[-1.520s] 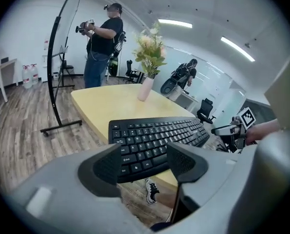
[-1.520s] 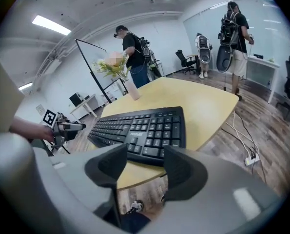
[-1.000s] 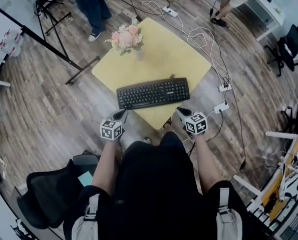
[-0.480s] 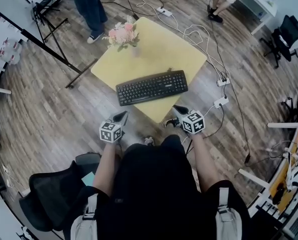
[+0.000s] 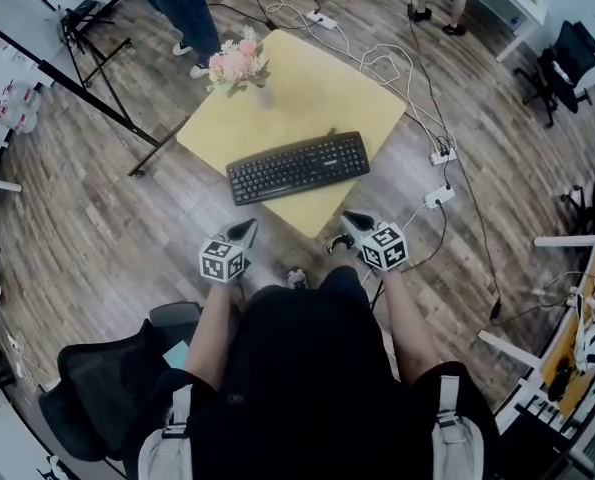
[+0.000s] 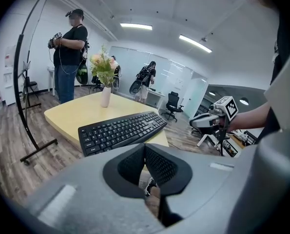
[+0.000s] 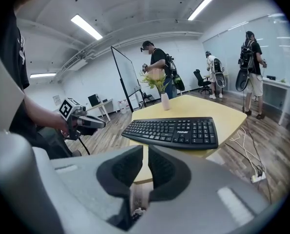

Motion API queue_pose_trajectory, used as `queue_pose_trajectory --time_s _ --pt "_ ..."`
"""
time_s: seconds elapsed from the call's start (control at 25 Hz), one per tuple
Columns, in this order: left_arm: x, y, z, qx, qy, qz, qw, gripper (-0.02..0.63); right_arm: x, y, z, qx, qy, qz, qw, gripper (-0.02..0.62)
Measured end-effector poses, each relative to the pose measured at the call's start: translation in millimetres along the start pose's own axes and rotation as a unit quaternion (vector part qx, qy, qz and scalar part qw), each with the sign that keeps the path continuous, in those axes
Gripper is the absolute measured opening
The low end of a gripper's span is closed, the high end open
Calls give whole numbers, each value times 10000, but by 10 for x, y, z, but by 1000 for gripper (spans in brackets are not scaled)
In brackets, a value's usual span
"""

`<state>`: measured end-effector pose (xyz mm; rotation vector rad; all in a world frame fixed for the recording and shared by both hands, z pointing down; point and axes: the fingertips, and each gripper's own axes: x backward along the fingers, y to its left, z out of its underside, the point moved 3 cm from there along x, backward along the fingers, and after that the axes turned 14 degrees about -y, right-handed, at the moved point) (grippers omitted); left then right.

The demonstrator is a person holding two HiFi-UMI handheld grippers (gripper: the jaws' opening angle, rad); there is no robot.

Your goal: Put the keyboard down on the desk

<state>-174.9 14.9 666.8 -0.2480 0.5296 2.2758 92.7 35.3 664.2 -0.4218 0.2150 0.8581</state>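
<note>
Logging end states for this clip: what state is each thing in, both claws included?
keyboard: lying flat on the desk, towards its near side, nothing touching it.
left claw: shut, empty, held short of the desk.
right claw: shut, empty, held short of the desk.
flower vase: upright near the desk's far corner.

A black shirt (image 5: 297, 368) and pale buckled straps (image 5: 181, 423) are worn; black-and-white marker cubes (image 5: 222, 259) are mounted behind the grey left gripper (image 5: 247, 230) and right gripper (image 5: 353, 219).
</note>
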Motion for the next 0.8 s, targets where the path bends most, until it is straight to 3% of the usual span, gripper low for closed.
queue_pose_trajectory --time_s 0.8 --pt "-78 -81 17 -2 51 64 10000 11 90 -59 37 -62 17 120 9999 26"
